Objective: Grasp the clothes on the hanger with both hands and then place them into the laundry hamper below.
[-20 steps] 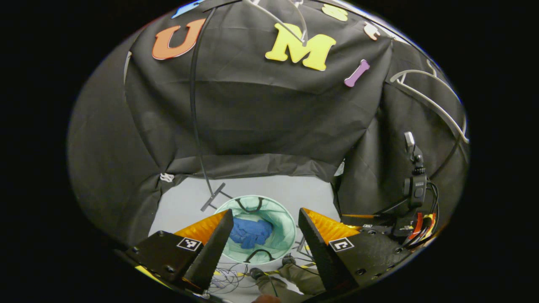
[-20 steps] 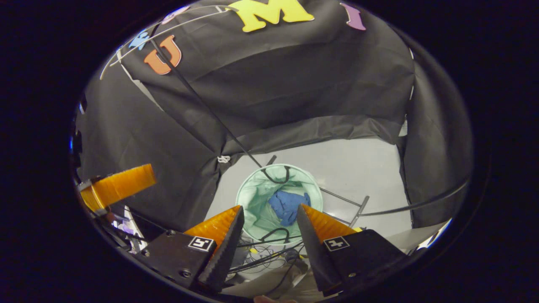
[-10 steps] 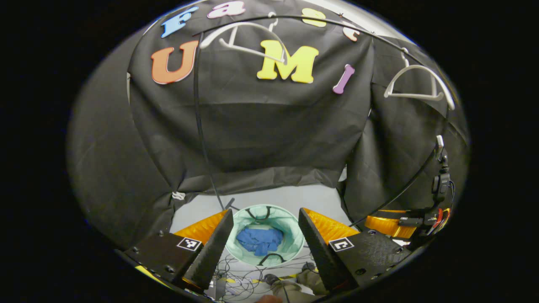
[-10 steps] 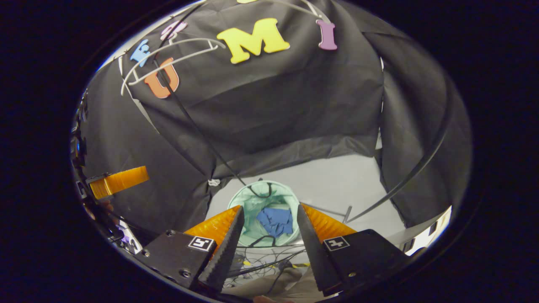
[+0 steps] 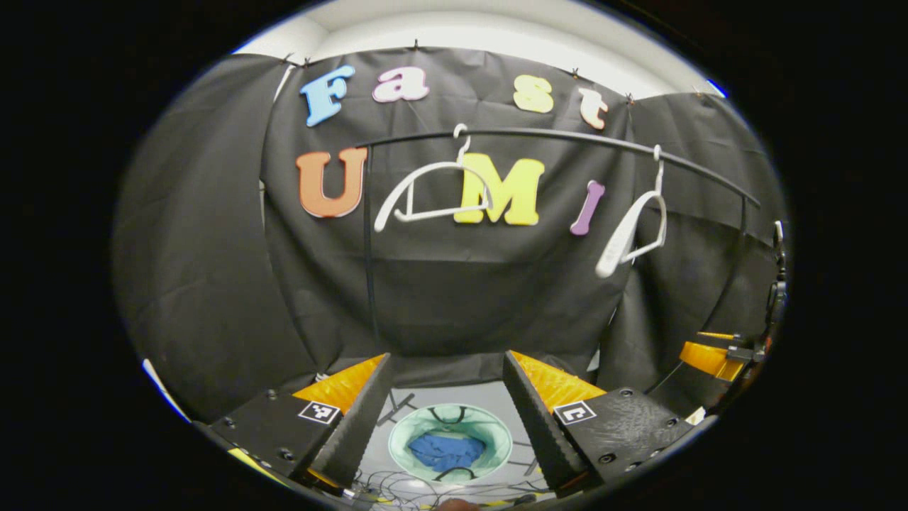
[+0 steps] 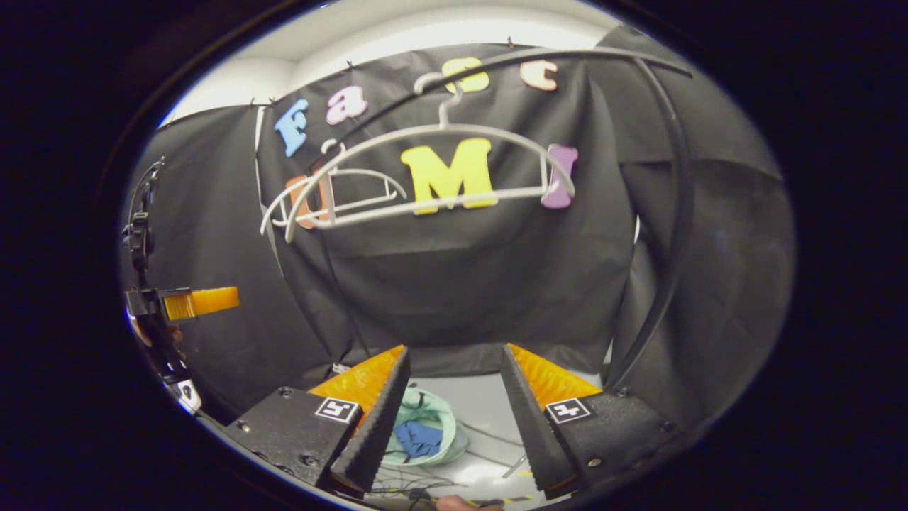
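Both claws open — clothes (image 5: 447,451) in hamper (image 5: 496,434)

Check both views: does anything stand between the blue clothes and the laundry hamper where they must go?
Nothing visible does. The blue clothes already lie inside the green laundry hamper on the floor. Both white hangers on the rail are bare, and both tools, left and right, are open and empty.

We see the blue clothes (image 5: 445,451) crumpled in a heap at the bottom of the round, pale green laundry hamper (image 5: 489,434), which stands upright and open on the grey floor below the rail. Two white hangers hang bare on the black rail: one hanger (image 5: 433,190) near its middle, the other hanger (image 5: 633,228) further along, turned nearly edge-on.
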`<state>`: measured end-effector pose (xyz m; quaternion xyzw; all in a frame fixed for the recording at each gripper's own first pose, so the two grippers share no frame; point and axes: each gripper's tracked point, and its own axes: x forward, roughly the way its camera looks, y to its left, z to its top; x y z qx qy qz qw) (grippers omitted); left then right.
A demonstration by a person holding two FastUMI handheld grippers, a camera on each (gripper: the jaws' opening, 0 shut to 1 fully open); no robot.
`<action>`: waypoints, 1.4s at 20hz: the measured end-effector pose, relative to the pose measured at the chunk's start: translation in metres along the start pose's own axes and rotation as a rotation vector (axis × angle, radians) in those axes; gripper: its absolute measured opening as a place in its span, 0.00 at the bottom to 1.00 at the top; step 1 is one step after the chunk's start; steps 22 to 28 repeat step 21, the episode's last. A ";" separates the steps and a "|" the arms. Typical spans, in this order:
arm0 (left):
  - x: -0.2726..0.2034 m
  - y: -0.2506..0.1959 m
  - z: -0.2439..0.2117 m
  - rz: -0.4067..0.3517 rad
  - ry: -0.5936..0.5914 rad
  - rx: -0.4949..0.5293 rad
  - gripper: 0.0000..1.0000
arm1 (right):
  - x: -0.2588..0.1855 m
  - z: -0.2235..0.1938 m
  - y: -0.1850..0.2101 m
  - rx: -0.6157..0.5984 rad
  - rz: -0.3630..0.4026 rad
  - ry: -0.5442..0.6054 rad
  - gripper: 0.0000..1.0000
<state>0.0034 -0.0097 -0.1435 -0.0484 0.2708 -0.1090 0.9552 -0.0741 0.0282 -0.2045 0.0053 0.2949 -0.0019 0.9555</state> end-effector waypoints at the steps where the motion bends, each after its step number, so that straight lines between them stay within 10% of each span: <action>1: -0.006 -0.004 0.010 0.015 -0.024 0.001 0.94 | -0.009 0.011 -0.006 -0.005 0.012 -0.031 0.85; 3: -0.019 -0.010 0.031 0.039 -0.082 0.018 1.00 | -0.022 0.038 -0.013 -0.009 0.031 -0.096 1.00; 16: -0.119 -0.030 0.156 0.081 -0.500 0.082 1.00 | -0.096 0.176 -0.049 -0.083 0.028 -0.458 0.99; 28: -0.147 -0.024 0.174 0.126 -0.565 0.090 1.00 | -0.113 0.204 -0.052 -0.091 0.029 -0.542 0.97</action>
